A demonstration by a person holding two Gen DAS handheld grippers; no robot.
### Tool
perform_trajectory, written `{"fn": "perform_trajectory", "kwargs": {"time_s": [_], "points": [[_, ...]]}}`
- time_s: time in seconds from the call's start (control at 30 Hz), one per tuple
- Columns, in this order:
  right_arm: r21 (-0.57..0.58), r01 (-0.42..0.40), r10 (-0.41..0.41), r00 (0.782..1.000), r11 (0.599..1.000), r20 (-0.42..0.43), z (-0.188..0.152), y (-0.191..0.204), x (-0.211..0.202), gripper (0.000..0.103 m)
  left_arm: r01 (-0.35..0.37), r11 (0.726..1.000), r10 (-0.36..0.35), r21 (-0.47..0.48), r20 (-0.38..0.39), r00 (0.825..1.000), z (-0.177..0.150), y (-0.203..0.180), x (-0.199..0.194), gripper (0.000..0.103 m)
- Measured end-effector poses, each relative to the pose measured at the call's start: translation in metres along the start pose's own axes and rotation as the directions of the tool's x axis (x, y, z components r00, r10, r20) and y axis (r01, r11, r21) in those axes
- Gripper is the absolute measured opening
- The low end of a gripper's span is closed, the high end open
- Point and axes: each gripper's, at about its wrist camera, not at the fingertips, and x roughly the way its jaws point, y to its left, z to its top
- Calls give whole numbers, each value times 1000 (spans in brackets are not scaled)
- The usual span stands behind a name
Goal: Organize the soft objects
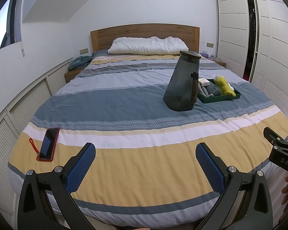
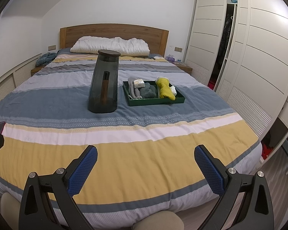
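Reaching across to the green tray point(image 2: 133, 100) is the main hazard from this stance: the tall smoked-grey pitcher point(image 2: 103, 82) w/ dark lid stands just left of the tray, near its front-left corner, on a soft striped duvet point(image 2: 144, 159). Judgement: a gripper or forearm brushing it, or pressing the bedding nearby, could tip it; the base sits on yielding fabric, so stability is likely poor. Contents of pitcher can't be confirmed.

Task items: yellow towel point(image 2: 165, 90) lies in the tray's right section, w/ a white tissue-like item point(image 2: 173, 90) touching its right side. Dark grey-green cloth point(image 2: 148, 92) and a pale grey fabric piece point(image 2: 133, 89) sit in the tray's left section; small white box point(image 2: 138, 83) rests on top of them at the far end. Second risk: soft pieces overlap, so a pinch may lift two at once or drag the box out.

Phone in red case point(image 1: 49, 143) lies well left of the tray, near the bed's front-left edge; could slide off if the duvet gets tugged.

Pose: left gripper point(image 1: 146, 158) and right gripper point(image 2: 146, 160) both hover over the yellow stripe at the foot of the bed, well short of the tray, pointing toward the headboard point(image 2: 113, 33). Both sets of tongs wide apart, nothing between the blue pads point(image 2: 82, 172).
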Motion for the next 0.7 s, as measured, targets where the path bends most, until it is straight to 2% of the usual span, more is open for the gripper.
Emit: {"fn": "perform_trajectory", "kwargs": {"time_s": [0.7], "points": [[-9, 0, 0, 1000, 1000, 3, 0, 1, 0, 103, 9, 1000, -9, 3, -2, 1000, 0, -4, 0, 102]]}}
